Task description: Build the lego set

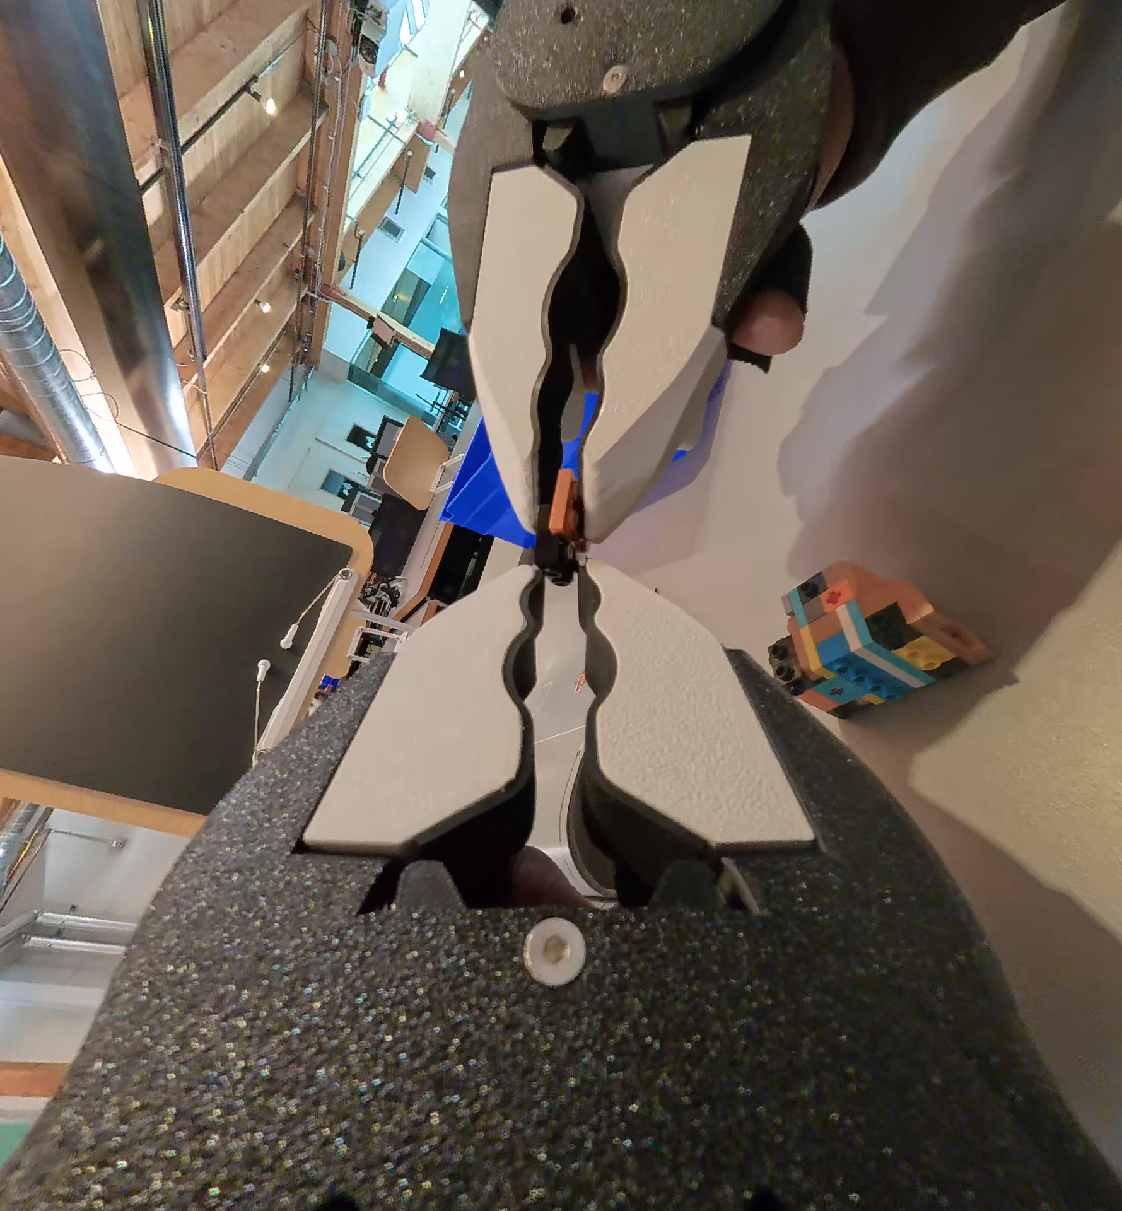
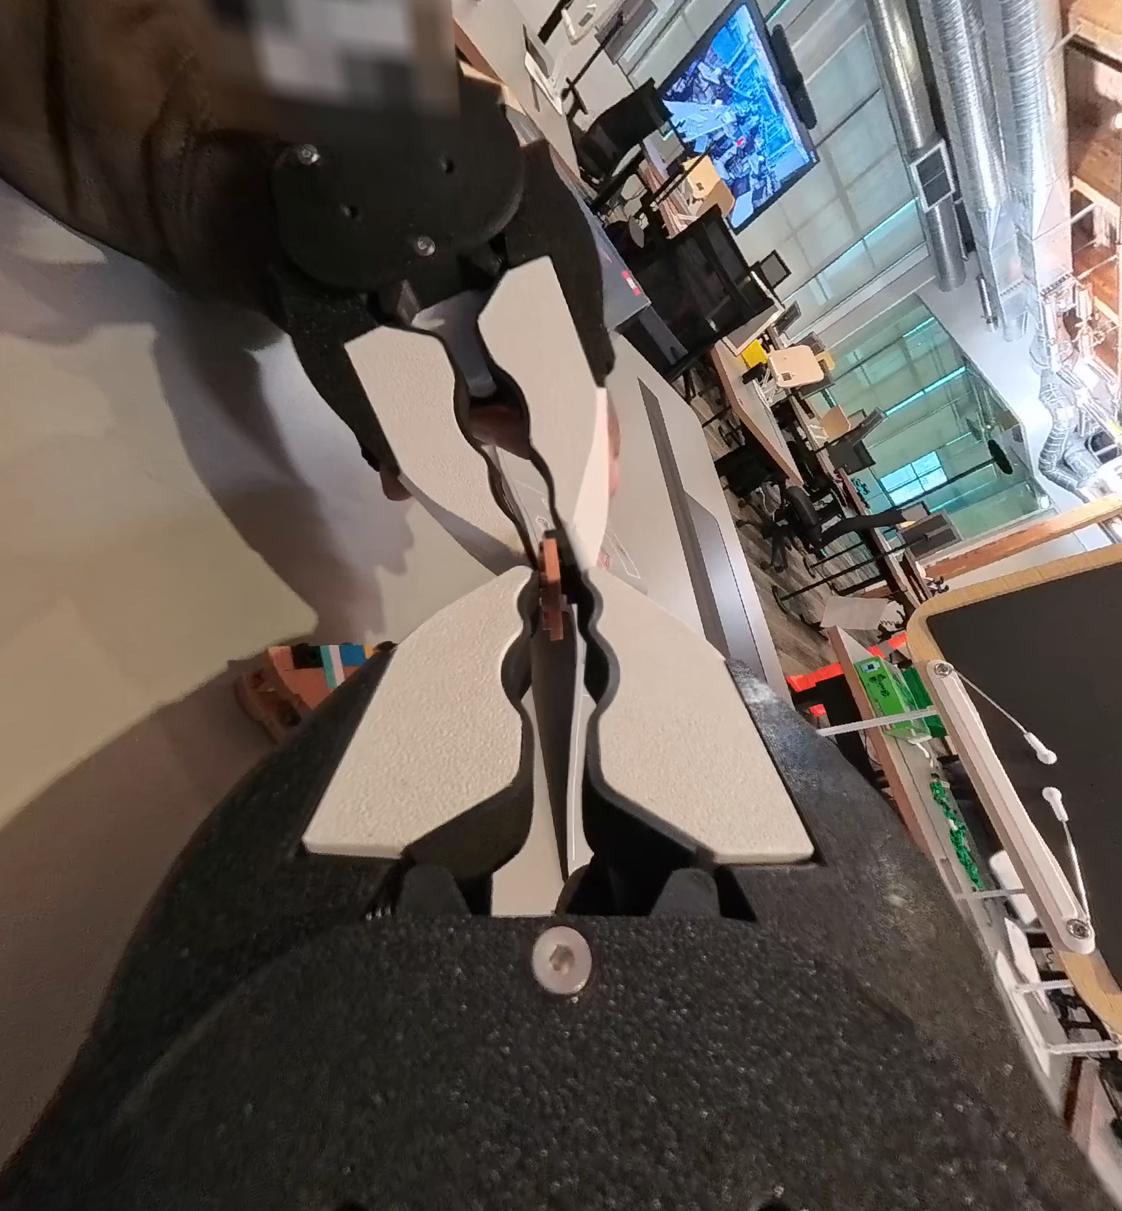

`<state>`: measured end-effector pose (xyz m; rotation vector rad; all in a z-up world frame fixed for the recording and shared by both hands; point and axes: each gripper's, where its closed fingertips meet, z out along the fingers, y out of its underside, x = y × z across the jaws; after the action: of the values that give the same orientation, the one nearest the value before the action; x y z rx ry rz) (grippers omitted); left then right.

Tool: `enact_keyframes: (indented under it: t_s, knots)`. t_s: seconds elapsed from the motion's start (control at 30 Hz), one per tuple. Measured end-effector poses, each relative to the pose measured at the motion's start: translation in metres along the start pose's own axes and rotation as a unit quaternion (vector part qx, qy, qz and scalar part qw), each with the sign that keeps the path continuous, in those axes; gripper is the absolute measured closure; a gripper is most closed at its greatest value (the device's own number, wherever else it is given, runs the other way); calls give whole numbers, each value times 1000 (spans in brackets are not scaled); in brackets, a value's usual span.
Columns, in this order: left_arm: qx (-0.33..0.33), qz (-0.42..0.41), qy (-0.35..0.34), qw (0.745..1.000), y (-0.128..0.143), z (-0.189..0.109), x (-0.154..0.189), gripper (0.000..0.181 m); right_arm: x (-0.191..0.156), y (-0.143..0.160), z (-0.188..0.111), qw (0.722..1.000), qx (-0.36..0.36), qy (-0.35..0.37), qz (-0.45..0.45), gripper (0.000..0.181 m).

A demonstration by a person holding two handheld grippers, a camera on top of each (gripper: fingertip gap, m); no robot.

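Above the white tabletop (image 1: 709, 563), tip to tip, the left hand-held gripper (image 1: 558, 573) pinches a small black piece (image 1: 555, 557) and the right hand-held gripper (image 2: 553, 606) clamps an orange-brown piece (image 2: 551, 590). Misaligned studs could pop either loose. Open air surrounds them; the half-built model (image 1: 872, 639) sits well apart.

Open workshop hall with timber ceiling beams (image 1: 230, 216) and silver ventilation ducts (image 1: 14, 327). Rows of desks and dark office chairs (image 2: 807, 518) stand before tall glazed walls (image 2: 925, 367); a wall screen (image 2: 735, 111) glows blue. Nearby, a black wood-edged panel (image 1: 125, 642) and white tabletop (image 1: 938, 327).
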<state>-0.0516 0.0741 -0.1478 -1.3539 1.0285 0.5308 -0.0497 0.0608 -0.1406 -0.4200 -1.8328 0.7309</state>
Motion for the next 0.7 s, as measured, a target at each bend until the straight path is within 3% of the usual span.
enact_keyframes:
  t_s: [0.4, 0.7]
  knots:
    - [-8, -8, 32, 999, 3, -1, 6, 171, -4, 4, 1, 997, 12, -35, 61, 171]
    - [-4, -168, 141, 976, 6, -3, 21, 170, -14, 9, 3, 956, 35, -138, 258, 172]
